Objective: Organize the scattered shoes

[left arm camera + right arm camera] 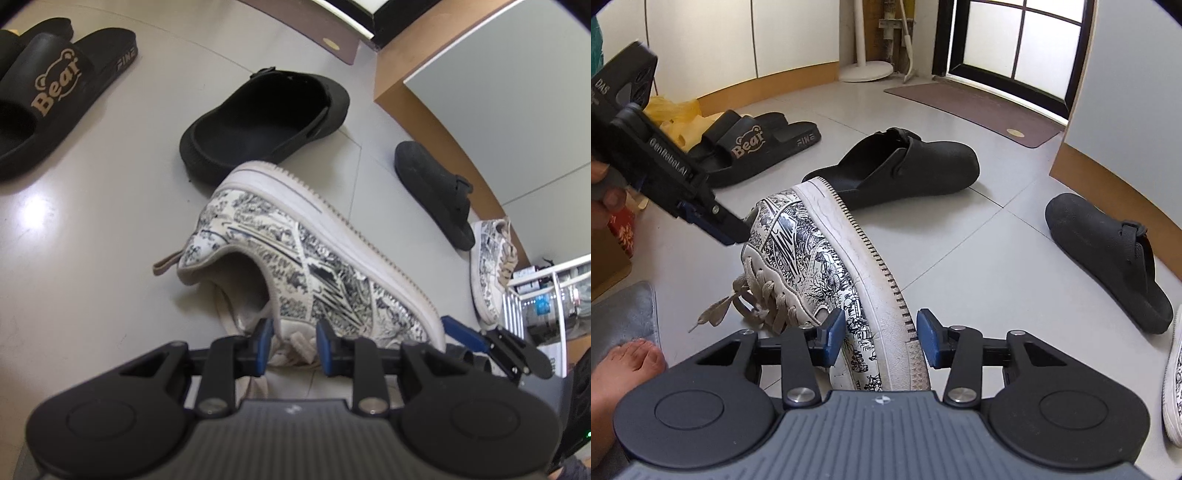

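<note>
A white sneaker with blue-black print (295, 243) (820, 251) is tipped onto its side on the grey tiled floor, with its sole turned toward the black clogs. My left gripper (294, 341) is shut on the upper beside the sneaker's opening, near the laces; the right wrist view shows it (733, 229) coming in from the left. My right gripper (881, 336) straddles the toe, with one pad on the printed upper and the other against the sole. The matching sneaker (491, 266) (1174, 387) lies at the right edge.
Two black clogs (905, 166) (1108, 258) lie apart beyond the sneaker. A pair of black "Bear" slides (750, 144) sits far left by a yellow bag (676, 110). A brown doormat (975, 107) lies before the door. A bare foot (624, 369) stands near left.
</note>
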